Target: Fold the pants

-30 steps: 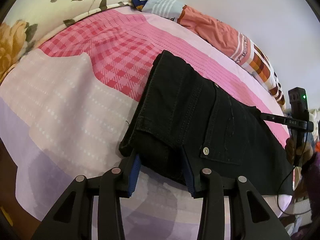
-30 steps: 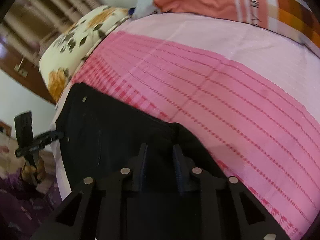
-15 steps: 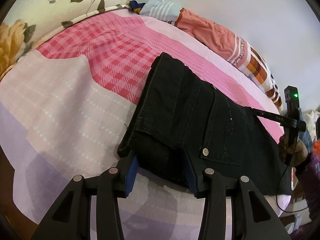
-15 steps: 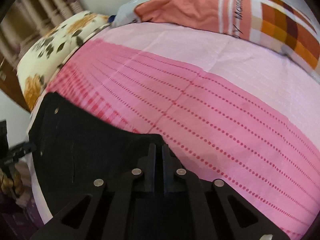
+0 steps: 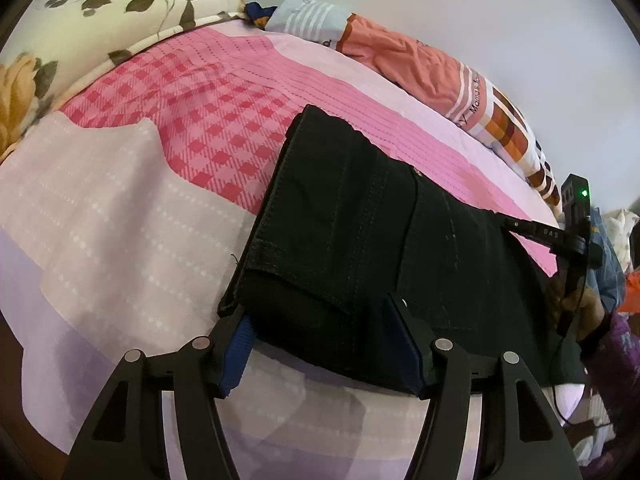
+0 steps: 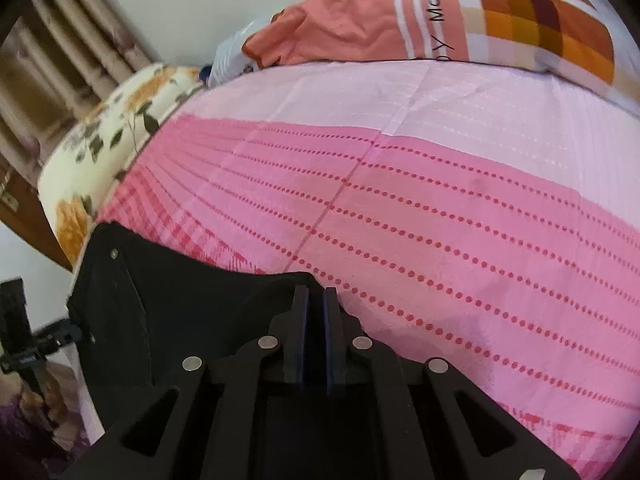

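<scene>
- The black pants lie across the pink bedspread, waistband end toward the near edge of the bed, the rest running off toward 3 o'clock in the left wrist view.
- The left gripper straddles the thick waistband corner, its jaws opening; the cloth sits between them but the pads no longer seem to press it. The fold there could spring apart or slide off the edge once nothing pins it.
- The right gripper is clenched, jaws nearly together at the pants' far edge at 12 o'clock of its fingers; a thin layer of cloth appears pinched. I judge that if it has caught only the top layer, a lift would peel the layers apart and skew the fold.
- With one end freed, a pull from the right could drag the whole garment and rumple the bedspread.
- The floral pillow and orange blanket lie well apart, at 10 and 1 o'clock, unlikely to interfere.
</scene>
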`<move>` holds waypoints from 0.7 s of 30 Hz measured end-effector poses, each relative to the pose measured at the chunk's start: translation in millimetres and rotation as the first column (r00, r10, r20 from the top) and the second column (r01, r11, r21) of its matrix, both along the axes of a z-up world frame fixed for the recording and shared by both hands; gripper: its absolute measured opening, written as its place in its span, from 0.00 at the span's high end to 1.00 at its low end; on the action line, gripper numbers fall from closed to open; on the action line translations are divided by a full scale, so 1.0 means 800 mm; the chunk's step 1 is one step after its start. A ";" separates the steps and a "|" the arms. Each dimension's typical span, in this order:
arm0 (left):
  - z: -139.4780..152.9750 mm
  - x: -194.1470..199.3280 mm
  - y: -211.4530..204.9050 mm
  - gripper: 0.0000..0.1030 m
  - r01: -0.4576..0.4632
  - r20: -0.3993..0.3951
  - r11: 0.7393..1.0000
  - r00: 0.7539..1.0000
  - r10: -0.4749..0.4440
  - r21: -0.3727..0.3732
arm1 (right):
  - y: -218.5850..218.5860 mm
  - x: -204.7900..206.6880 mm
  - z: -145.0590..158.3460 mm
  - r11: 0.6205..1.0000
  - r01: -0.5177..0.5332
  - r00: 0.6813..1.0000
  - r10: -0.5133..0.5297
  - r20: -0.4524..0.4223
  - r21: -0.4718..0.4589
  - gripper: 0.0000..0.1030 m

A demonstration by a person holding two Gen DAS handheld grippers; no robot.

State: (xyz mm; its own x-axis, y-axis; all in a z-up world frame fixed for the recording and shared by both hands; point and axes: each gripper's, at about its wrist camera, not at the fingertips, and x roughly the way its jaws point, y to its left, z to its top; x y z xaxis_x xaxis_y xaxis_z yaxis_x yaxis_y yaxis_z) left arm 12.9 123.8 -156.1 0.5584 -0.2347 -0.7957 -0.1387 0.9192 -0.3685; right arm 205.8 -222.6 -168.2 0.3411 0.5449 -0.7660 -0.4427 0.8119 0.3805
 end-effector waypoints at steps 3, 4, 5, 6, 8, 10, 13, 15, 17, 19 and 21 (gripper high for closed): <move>0.004 0.001 0.007 0.39 -0.013 -0.011 1.000 1.000 0.013 -0.020 | -0.005 -0.002 -0.002 0.999 0.022 1.000 -0.022 0.005 0.037 0.96; 0.006 0.001 0.010 0.39 -0.027 -0.013 1.000 1.000 0.027 -0.014 | -0.006 -0.003 -0.003 0.999 0.026 1.000 -0.027 0.008 0.042 0.96; 0.008 -0.001 0.012 0.35 -0.042 -0.013 0.999 0.999 0.042 0.008 | -0.007 -0.003 -0.003 0.999 0.029 1.000 -0.030 0.009 0.044 0.96; 0.010 -0.002 0.015 0.33 -0.058 -0.015 0.998 0.998 0.059 0.038 | -0.007 -0.003 -0.002 0.998 0.034 0.999 -0.035 0.011 0.046 0.95; 0.014 -0.004 0.024 0.31 -0.095 -0.021 0.990 0.995 0.098 0.101 | -0.008 -0.001 -0.002 0.998 0.038 0.999 -0.038 0.009 0.052 0.94; 0.018 -0.007 0.035 0.31 -0.130 -0.017 0.985 0.991 0.132 0.116 | -0.009 0.000 -0.003 0.997 0.040 0.999 -0.040 0.006 0.060 0.93; 0.028 -0.010 0.045 0.31 -0.165 0.003 0.973 0.986 0.166 0.161 | -0.009 -0.001 -0.003 0.997 0.044 0.999 -0.045 0.011 0.060 0.93; 0.032 -0.010 0.047 0.30 -0.175 0.014 0.965 0.984 0.176 0.196 | -0.009 -0.003 -0.003 0.997 0.046 0.999 -0.047 0.017 0.056 0.93; 0.036 -0.010 0.046 0.30 -0.174 0.026 0.956 0.985 0.173 0.234 | -0.008 -0.004 -0.003 0.998 0.048 0.999 -0.049 0.023 0.050 0.93; 0.038 -0.009 0.041 0.28 -0.167 0.032 0.949 0.986 0.165 0.267 | -0.007 -0.006 -0.003 0.998 0.050 0.998 -0.052 0.030 0.043 0.93; 0.042 -0.010 0.035 0.27 -0.157 0.041 0.941 0.988 0.151 0.301 | -0.005 -0.007 -0.002 0.998 0.051 0.998 -0.053 0.040 0.032 0.93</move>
State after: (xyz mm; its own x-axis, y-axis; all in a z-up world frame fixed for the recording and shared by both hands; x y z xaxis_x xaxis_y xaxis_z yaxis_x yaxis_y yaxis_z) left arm 5.1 151.4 -122.5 0.5830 0.1051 -0.8057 -0.2836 0.9555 -0.0806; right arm 199.9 -226.8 -169.6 0.4000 0.5486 -0.7342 -0.4158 0.8225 0.3881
